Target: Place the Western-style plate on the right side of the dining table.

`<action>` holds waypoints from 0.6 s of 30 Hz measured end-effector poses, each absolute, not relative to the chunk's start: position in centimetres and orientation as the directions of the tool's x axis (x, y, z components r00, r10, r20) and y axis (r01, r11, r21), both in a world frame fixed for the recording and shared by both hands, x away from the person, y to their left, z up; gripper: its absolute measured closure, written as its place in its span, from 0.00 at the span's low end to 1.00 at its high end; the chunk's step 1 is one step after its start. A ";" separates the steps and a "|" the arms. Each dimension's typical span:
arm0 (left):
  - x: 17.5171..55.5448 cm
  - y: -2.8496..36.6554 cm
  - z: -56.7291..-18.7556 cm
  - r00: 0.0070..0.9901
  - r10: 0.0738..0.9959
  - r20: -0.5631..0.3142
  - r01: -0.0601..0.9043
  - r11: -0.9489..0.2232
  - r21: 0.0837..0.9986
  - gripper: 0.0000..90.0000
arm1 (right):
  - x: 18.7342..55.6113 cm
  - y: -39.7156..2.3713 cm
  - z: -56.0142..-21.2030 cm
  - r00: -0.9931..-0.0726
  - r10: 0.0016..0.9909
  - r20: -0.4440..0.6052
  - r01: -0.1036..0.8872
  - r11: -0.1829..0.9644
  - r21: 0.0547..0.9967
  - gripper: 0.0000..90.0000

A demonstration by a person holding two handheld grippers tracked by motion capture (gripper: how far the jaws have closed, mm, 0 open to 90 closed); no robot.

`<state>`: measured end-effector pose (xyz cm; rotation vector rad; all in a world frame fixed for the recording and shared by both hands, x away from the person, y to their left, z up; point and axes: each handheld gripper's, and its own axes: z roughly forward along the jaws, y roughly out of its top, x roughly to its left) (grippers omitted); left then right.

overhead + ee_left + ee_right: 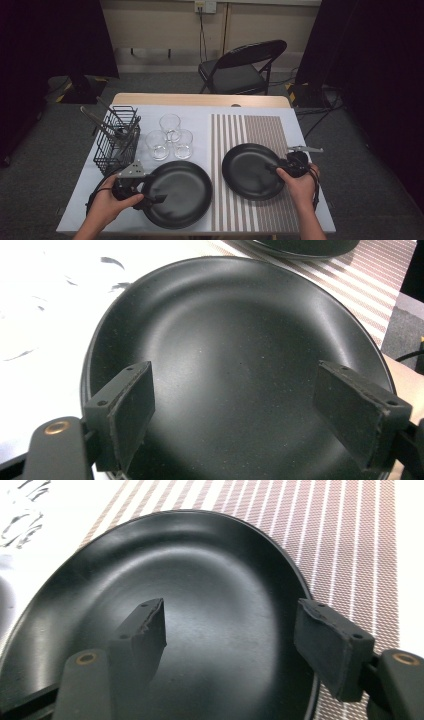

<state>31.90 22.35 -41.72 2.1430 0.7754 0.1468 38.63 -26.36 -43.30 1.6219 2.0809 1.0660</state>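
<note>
Right tongs (pixel 230 640) gaping wide over the near rim of the round matte black plate (pixel 250 171) on the striped placemat (pixel 260 131); left tongs (pixel 250 415) equally open above the second black plate (pixel 235 355) on the white bench (pixel 200 112). Best lifted straight up and clear, without nudging either rim.

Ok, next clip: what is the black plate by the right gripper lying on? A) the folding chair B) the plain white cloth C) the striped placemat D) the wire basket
C: the black plate by the right gripper lies on the striped placemat, whose stripes show around its rim in the right gripper view.
</note>
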 end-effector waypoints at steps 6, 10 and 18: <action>31.9 22.7 -41.4 0.797 0.584 -0.152 0.483 -0.466 0.742 0.19 | 38.7 -25.9 -43.0 -0.331 0.920 0.211 0.695 0.086 0.713 0.27; 31.9 23.3 -41.2 0.789 0.595 -0.153 0.490 -0.459 0.741 0.19 | 38.8 -25.6 -43.1 -0.349 0.914 0.208 0.695 0.103 0.712 0.26; 31.9 24.0 -41.1 0.778 0.610 -0.149 0.494 -0.449 0.744 0.19 | 39.0 -25.1 -43.0 -0.368 0.901 0.230 0.706 0.111 0.699 0.24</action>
